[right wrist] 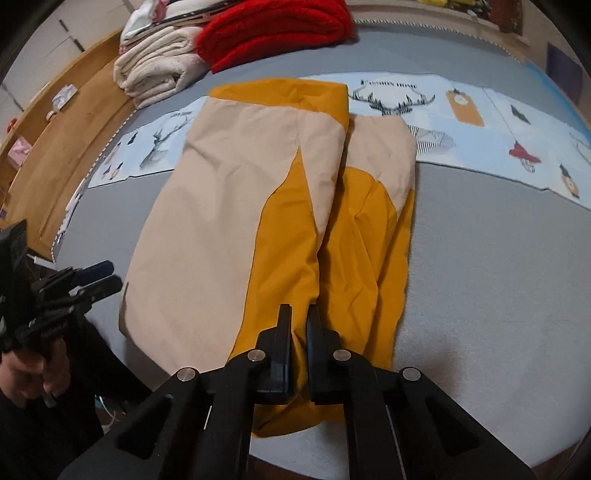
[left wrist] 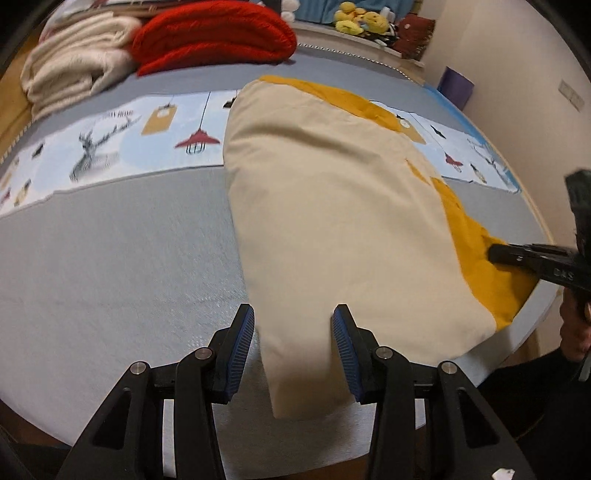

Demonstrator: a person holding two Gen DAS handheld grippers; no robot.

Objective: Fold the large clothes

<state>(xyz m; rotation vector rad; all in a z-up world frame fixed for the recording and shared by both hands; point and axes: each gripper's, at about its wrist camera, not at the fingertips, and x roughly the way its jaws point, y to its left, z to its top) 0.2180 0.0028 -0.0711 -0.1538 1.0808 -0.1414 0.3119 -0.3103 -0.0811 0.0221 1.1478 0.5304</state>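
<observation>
Two-tone cream-and-mustard garment (right wrist: 236, 206) flat mid-bed on grey bed (right wrist: 480, 258). Folded red (right wrist: 273, 29) and white blankets (right wrist: 159, 70) at 11 o'clock. Right claw (right wrist: 299, 328) clamped on mustard hem; left claw (left wrist: 293, 332) open, astride cream corner.

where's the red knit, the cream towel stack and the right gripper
red knit (left wrist: 214, 35), left wrist view, its top fold
cream towel stack (right wrist: 155, 70), right wrist view, its front
right gripper (right wrist: 298, 314), right wrist view, fingertips pinching yellow cloth

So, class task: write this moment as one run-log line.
stage: folding beige-and-mustard garment on bed | right hand-held gripper: shut on mustard edge | left hand-held gripper: open, beige corner between pads
</observation>
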